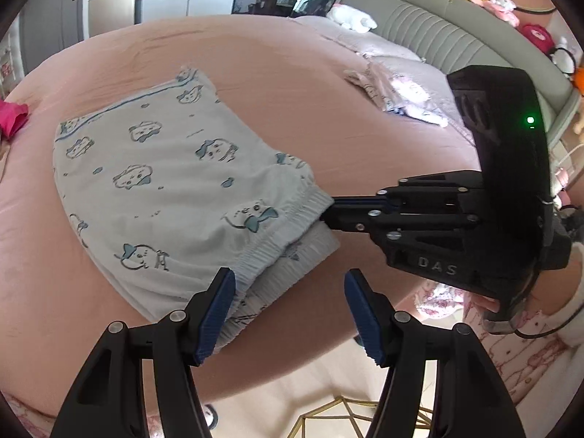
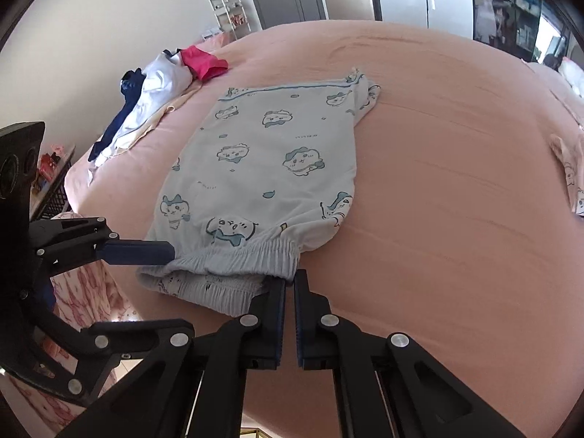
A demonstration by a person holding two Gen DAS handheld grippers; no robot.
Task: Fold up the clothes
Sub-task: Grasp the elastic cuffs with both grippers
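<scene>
A pale blue pair of cotton shorts printed with small cartoon animal faces (image 1: 164, 179) lies flat on the pink-sheeted bed (image 1: 292, 84), folded in half, its gathered elastic waistband at the bed's near edge and its leg hems pointing toward the far side. In the right wrist view the same shorts (image 2: 277, 160) lie near the middle of the near edge of the bed (image 2: 456, 200).

The left gripper (image 1: 290, 314) hovers at the near edge with its blue-padded fingers (image 1: 215, 315) wide apart; one pad sits just beside the waistband corner, the other over bare sheet, nothing between them. The right gripper (image 2: 289, 310) has its fingers (image 2: 279, 314) pressed together, and their tips meet the right-hand end of the waistband; seen from the left wrist view, the right gripper (image 1: 330, 213) reaches in from the side and its tips disappear into the waistband fold, so it appears clamped on the fabric.

A heap of navy, white and bright pink clothes (image 2: 153, 84) lies near the far left corner of the bed. A small patterned pink garment (image 1: 394, 91) rests toward the headboard side, well apart from the shorts
</scene>
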